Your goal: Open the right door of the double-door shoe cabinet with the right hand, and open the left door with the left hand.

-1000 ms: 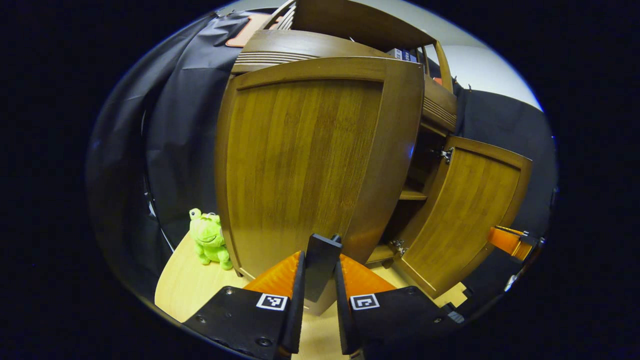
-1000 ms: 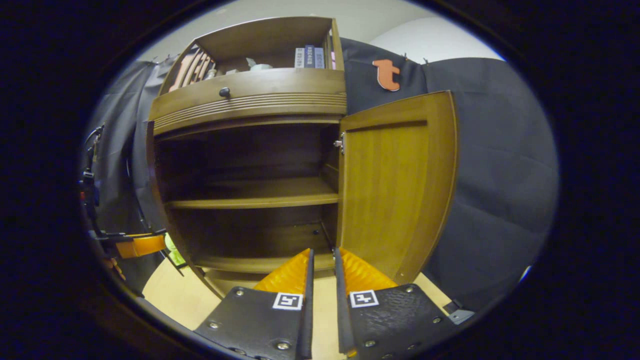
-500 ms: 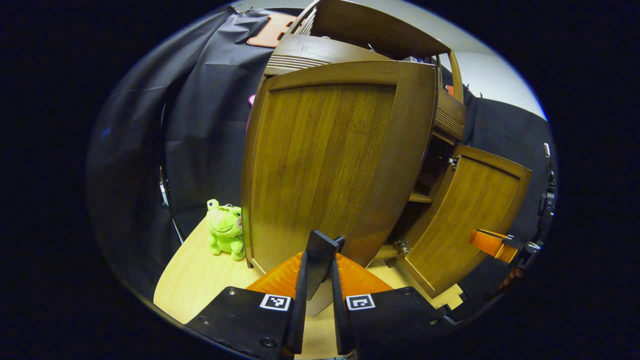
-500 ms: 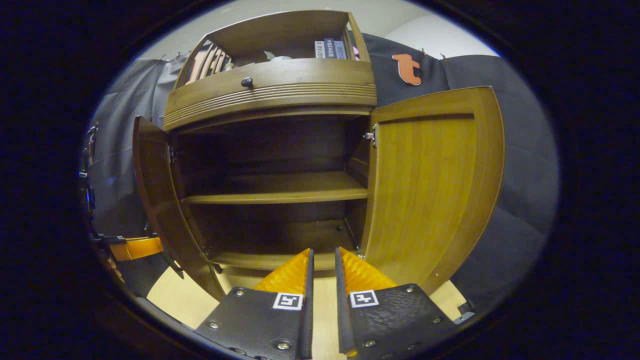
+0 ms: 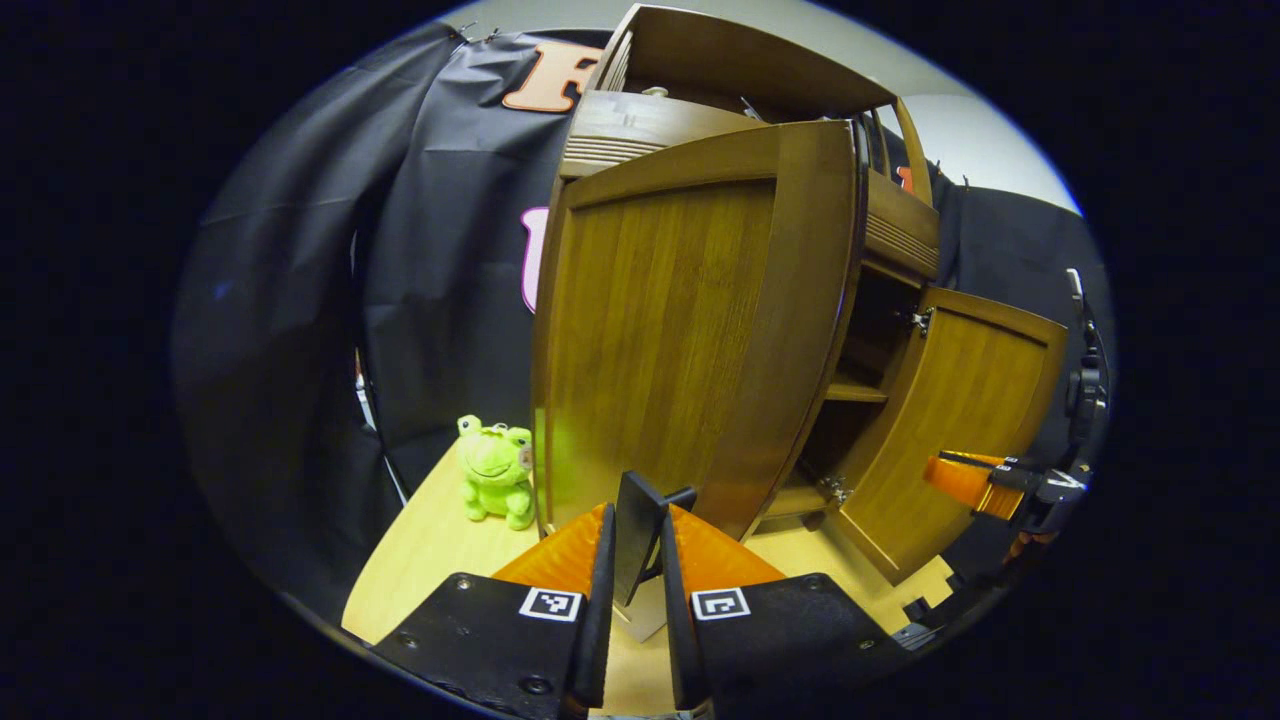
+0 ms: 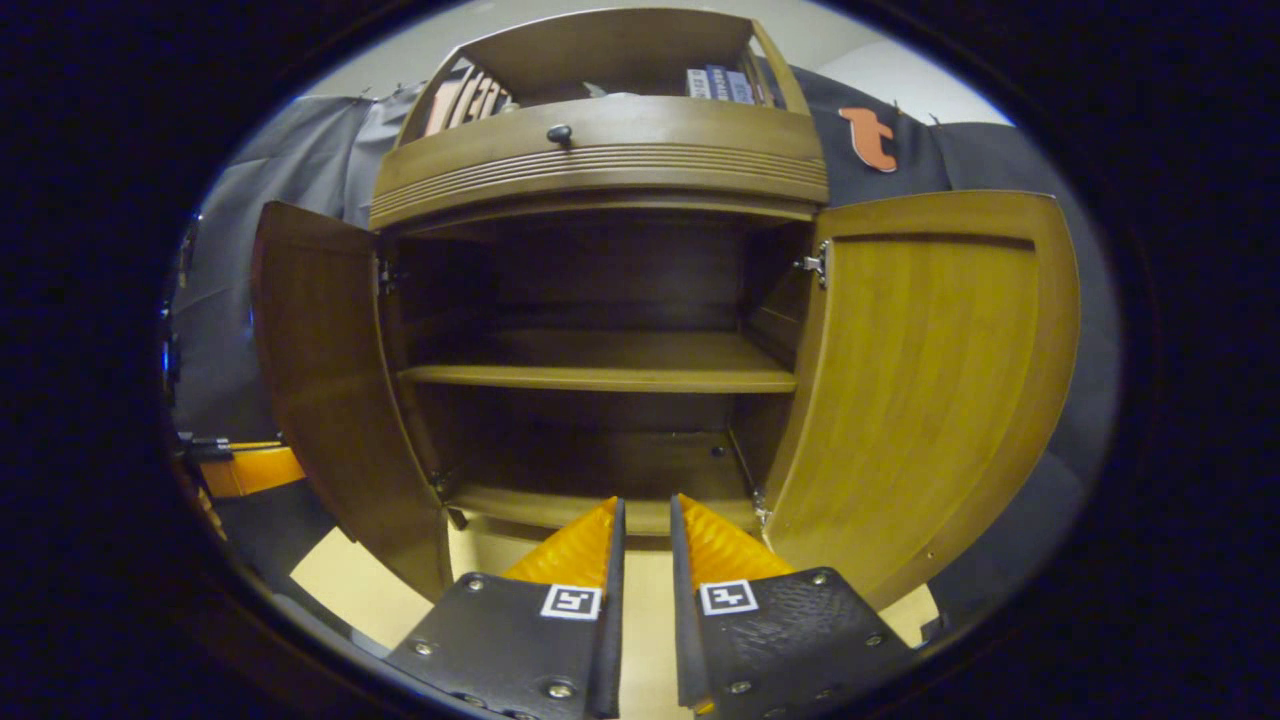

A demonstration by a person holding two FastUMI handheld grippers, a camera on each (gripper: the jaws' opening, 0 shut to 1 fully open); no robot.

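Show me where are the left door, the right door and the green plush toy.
left door [image 5: 680,330], left gripper view, its front panel.
right door [image 6: 930,380], right gripper view, inner panel.
green plush toy [image 5: 493,470], left gripper view, its body.

Warm indoor light, sharp focus; cabinet interior in deep shadow; strong fisheye bending at edges.

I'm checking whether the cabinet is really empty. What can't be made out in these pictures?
- Back of the lower shelf, right gripper view: dark shadow.
- Cabinet interior, left gripper view: screened by the left door.
- Book spines on top: too small.
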